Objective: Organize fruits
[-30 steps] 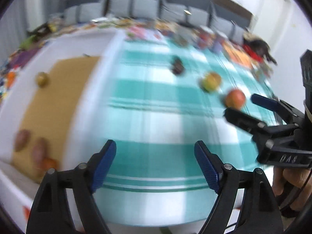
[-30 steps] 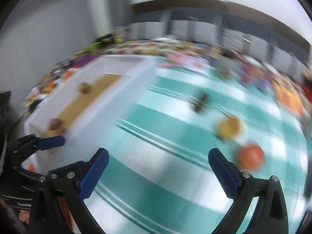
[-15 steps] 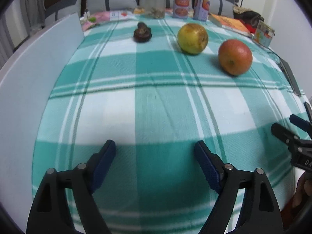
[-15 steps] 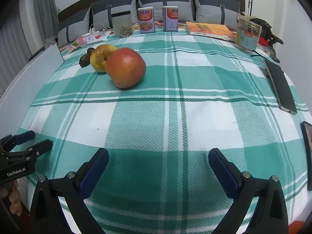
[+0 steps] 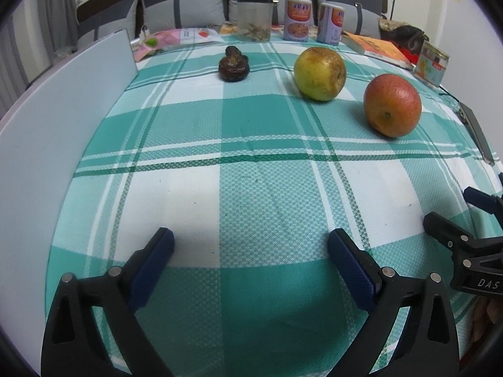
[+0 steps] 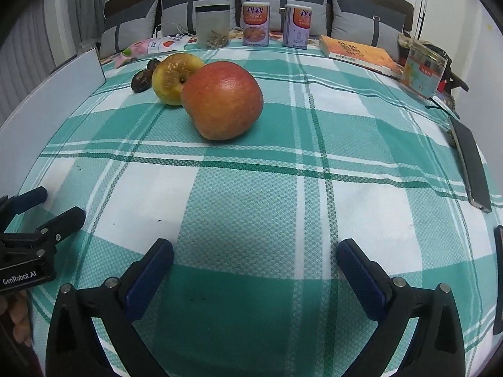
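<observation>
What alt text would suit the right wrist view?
A round red-orange apple sits on a teal-and-white checked tablecloth, partly hiding a yellow blemished apple behind it. The open right hand-held gripper is empty.

Right claw [image 6: 254, 251] is hovering low over the green-checked cloth [image 6: 251, 188], jaws standing wide with nothing between them. Red apple [image 6: 222, 100] is sitting ahead on the cloth; yellow apple [image 6: 174, 77] is lying just behind it, whether touching cannot be told. Dark fruit [image 6: 141, 80] is lying beside the yellow one. Left claw [image 6: 47, 207] is showing at the left edge, jaws opening, empty.
</observation>
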A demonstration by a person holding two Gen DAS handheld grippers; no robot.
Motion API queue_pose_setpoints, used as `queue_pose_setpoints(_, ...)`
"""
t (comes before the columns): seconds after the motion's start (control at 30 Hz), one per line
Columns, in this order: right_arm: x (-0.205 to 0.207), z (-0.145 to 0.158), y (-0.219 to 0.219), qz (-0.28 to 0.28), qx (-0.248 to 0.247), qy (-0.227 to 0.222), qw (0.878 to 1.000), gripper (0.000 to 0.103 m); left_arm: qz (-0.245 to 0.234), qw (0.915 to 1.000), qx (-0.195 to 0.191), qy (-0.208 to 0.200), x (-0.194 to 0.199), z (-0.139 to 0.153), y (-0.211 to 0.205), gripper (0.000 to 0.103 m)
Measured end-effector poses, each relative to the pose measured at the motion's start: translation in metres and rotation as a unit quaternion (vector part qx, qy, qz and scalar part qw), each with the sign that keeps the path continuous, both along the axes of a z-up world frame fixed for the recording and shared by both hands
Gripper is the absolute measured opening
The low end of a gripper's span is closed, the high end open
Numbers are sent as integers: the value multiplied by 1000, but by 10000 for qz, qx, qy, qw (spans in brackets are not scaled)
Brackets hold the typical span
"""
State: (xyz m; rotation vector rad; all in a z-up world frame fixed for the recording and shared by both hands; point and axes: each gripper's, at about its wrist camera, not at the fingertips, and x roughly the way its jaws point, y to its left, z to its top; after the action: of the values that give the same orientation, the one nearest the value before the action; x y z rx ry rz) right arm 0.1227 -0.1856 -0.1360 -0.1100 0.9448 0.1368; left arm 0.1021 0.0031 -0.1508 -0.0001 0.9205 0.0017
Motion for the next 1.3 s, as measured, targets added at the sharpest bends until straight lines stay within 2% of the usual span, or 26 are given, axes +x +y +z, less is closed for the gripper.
queue_pose_setpoints(1.3, 1, 0, 0, -7, 18, 1, 10000, 103, -2, 10000, -45, 33, 1, 1, 2, 100)
